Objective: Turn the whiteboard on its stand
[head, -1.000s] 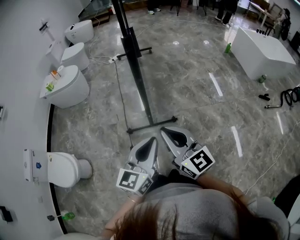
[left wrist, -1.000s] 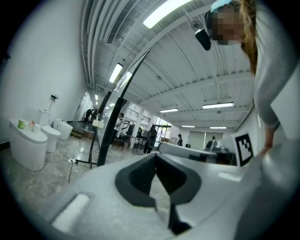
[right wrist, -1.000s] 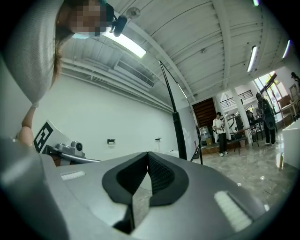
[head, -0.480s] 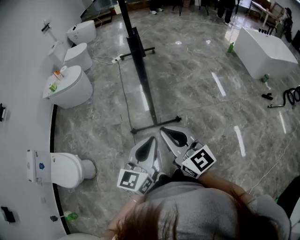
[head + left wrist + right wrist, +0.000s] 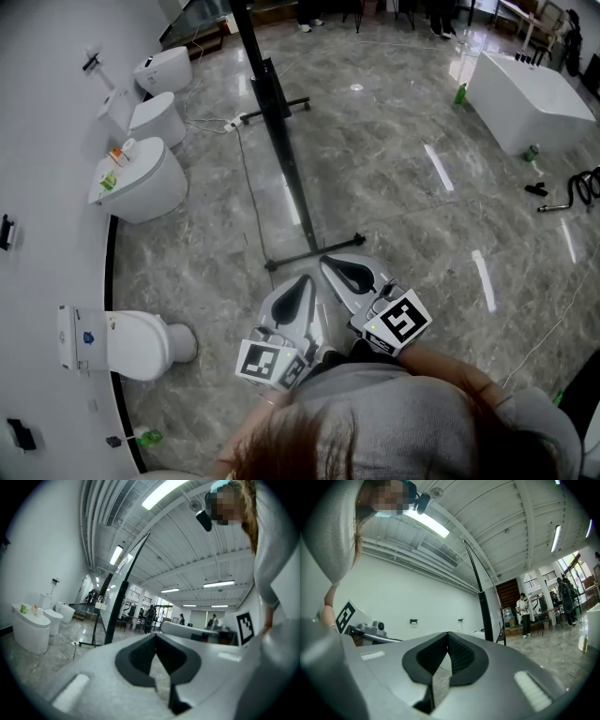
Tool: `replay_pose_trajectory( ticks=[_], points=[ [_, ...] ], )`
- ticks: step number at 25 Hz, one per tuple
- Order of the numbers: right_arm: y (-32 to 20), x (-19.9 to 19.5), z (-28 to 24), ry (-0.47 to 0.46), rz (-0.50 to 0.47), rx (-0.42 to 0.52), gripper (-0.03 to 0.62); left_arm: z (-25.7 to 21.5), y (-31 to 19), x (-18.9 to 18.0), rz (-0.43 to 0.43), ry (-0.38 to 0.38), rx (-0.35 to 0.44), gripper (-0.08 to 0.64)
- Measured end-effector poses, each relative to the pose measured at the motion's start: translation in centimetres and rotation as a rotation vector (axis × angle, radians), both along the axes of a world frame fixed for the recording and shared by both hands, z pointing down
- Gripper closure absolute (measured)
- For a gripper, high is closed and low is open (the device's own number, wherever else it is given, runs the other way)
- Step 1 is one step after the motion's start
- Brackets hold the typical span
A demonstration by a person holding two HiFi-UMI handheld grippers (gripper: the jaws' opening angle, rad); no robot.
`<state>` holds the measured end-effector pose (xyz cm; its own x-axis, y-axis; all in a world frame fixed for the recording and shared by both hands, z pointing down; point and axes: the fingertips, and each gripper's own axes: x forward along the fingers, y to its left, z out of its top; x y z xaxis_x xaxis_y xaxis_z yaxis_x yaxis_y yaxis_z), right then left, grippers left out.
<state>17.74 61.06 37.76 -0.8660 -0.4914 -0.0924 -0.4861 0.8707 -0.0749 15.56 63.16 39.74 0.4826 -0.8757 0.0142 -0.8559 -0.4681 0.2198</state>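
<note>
The big grey floor [image 5: 403, 187] fills most of the head view. The whiteboard [image 5: 278, 141] stands on it as a long dark strip. It runs from the top middle of the frame down to the middle, and we see it from its thin edge. The near foot [image 5: 314, 251] of its stand lies just above the tongs. Both tongs sit at the bottom middle, close to the person's body and apart from the board. The left tongs [image 5: 302, 284] are clenched with nothing in them. The right tongs [image 5: 339, 267] are clenched and empty too.

A board standing like this could be waiting to be turned, or it could be turned already. The pictures fit both.

I think the board is tall and thin, so it may wobble if it is bumped hard. Going slow and gentle near it seems best. It also seems wise to keep clear of the near foot and of the thin cable [image 5: 246, 187] on the floor just left of the board, so that nothing trips or snags
</note>
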Motion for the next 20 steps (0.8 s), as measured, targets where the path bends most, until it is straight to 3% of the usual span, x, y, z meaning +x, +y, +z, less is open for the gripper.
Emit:
replay_pose_trajectory(
  ticks=[20],
  points=[
    [0.53, -0.18, -0.46, 0.0, -0.032, 0.007, 0.588, -0.42, 0.07, 0.58, 0.001, -0.001, 0.0, 0.561]
  ],
)
